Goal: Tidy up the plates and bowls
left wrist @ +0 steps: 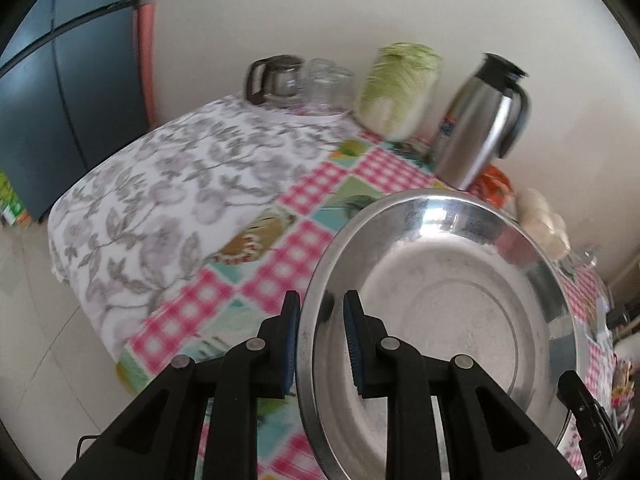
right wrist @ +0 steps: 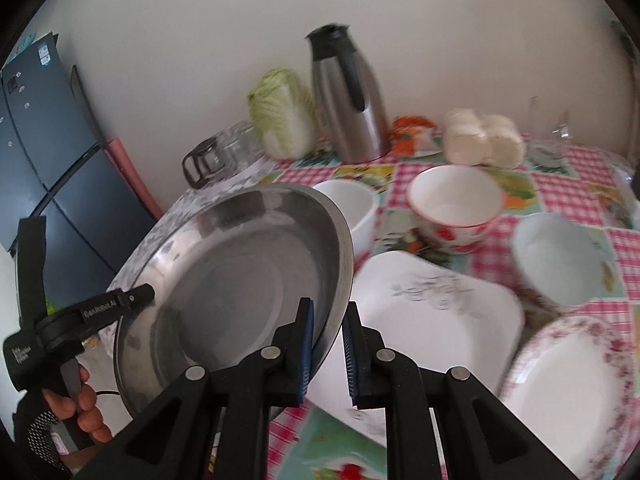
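**Steel pan pinched at both rims, off the counter**

The steel pan (left wrist: 440, 320) fills the lower right of the left wrist view, tilted above the checked counter (left wrist: 312, 192). Its near rim runs up between the two fingers of the left tongs (left wrist: 322, 344) at bottom centre; those tongs are narrowly parted and pinching that rim.

In the right wrist view the pan (right wrist: 240, 280) sits centre left, with its right rim passing between the fingers of the right tongs (right wrist: 328, 350) at bottom centre, which are likewise almost together and clamped on the rim. The left tongs (right wrist: 150, 291) reach the pan's opposite rim at the left edge of the frame, carried by a hand (right wrist: 86, 408) at lower left.

To the right of the pan on the counter (right wrist: 560, 184) lie a square plate (right wrist: 432, 300), a floral plate (right wrist: 568, 392) at lower right, and three bowls: white (right wrist: 352, 204), red-patterned (right wrist: 456, 208), pale (right wrist: 560, 264).
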A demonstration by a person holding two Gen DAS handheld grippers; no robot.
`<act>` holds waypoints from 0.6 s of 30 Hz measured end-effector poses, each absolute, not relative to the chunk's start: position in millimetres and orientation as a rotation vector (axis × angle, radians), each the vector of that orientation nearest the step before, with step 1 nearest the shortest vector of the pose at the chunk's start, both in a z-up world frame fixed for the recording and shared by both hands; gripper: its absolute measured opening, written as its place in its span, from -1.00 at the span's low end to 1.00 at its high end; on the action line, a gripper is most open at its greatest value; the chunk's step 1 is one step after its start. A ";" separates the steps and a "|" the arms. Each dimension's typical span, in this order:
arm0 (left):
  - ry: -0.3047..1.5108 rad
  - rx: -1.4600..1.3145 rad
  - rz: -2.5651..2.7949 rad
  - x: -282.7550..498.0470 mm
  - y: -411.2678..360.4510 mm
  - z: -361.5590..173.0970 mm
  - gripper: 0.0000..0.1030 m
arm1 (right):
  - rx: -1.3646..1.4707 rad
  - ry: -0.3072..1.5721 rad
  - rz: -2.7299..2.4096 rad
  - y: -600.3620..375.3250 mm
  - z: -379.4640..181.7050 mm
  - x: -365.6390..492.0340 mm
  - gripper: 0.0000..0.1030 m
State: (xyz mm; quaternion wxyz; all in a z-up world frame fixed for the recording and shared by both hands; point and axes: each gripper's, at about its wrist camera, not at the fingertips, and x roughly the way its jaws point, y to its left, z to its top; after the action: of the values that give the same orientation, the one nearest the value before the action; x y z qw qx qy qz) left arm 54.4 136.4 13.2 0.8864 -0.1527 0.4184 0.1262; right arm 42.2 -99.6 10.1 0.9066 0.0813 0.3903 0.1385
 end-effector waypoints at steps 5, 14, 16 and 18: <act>0.860 -0.275 0.191 65.3 99.4 29.6 -0.56 | 0.212 0.767 0.226 -136.0 31.8 30.2 -0.70; 0.849 -0.242 0.071 82.7 40.2 39.1 -0.56 | 0.263 0.735 0.105 -194.9 50.8 15.4 -0.70; 0.843 -0.228 0.049 84.3 31.0 38.1 -0.56 | 0.273 0.740 0.080 -206.0 49.0 13.8 -0.70; 0.845 -0.209 0.023 85.3 21.9 34.8 -0.56 | 0.282 0.746 0.061 -215.9 46.8 13.2 -0.70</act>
State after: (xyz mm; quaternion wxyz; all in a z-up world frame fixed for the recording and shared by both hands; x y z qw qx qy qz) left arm 85.3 21.9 34.8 0.9066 -0.1012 0.4094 0.0113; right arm 13.2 -215.9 46.8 0.9210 0.1374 0.3633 0.0299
